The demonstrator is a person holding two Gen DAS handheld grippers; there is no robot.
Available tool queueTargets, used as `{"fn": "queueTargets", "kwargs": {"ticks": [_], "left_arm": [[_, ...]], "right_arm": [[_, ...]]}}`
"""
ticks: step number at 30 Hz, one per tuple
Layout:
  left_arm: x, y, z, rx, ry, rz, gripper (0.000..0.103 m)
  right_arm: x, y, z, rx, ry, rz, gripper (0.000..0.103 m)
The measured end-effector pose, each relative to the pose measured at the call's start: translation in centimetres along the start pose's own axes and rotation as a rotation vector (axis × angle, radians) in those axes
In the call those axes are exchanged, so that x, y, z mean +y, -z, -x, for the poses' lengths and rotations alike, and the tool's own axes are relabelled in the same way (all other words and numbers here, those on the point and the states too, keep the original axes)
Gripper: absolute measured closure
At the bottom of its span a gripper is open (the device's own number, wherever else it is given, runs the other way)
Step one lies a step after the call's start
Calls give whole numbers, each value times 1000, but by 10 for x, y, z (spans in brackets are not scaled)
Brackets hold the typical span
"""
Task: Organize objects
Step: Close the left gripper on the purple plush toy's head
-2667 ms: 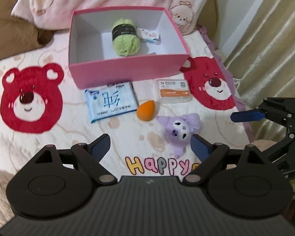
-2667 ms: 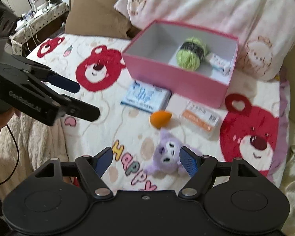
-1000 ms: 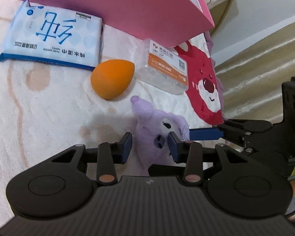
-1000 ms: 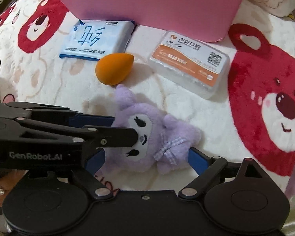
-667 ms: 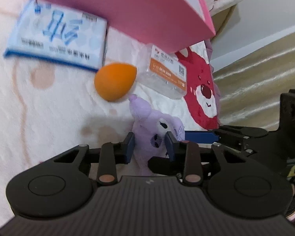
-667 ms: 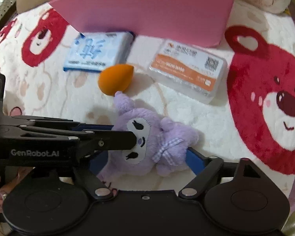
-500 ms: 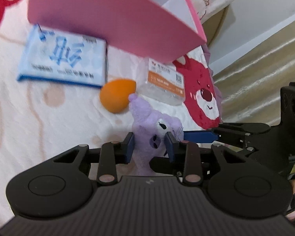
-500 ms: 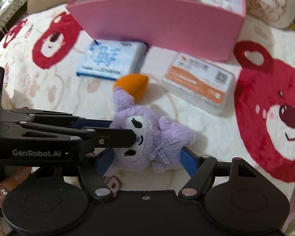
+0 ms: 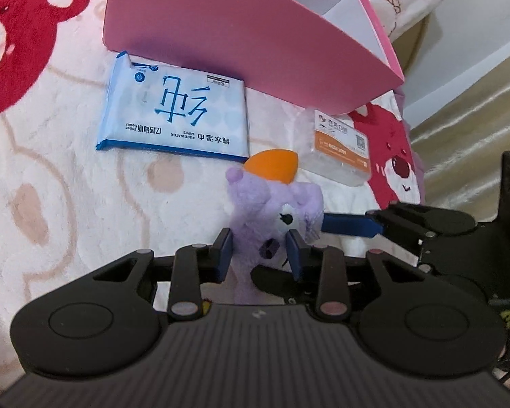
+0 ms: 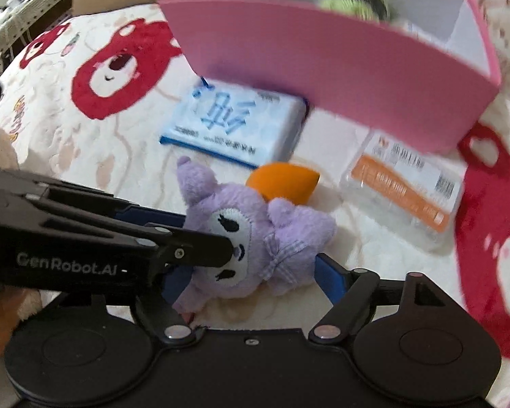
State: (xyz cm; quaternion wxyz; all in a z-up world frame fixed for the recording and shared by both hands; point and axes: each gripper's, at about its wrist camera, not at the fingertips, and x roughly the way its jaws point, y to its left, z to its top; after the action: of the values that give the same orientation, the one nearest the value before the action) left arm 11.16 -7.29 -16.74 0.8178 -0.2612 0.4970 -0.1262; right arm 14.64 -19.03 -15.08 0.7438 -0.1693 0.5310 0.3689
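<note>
The pink box (image 9: pixel 248 44) is filling the frame's top, the wipes pack (image 9: pixel 175 120) lying below it. At centre, the left gripper (image 9: pixel 259 255) is pinching the purple plush (image 9: pixel 272 217); the right gripper (image 10: pixel 251 273) is spread wide around it.

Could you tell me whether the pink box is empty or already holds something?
Not empty. The pink box is open-topped, and green yarn shows above its front wall. What else lies inside cannot be told; the wall hides the floor.
</note>
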Motion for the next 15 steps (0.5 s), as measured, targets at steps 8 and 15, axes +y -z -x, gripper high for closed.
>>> {"fn": "queueTargets", "kwargs": {"ticks": [8,15], "left_arm": [[5,2,-3,-11,17,27,63],[-3,0,14,-13,69,9,75]], "right_arm": [[3,1,-4,24,16,-13,16],[24,4,25,-98,11,105,31]]}}
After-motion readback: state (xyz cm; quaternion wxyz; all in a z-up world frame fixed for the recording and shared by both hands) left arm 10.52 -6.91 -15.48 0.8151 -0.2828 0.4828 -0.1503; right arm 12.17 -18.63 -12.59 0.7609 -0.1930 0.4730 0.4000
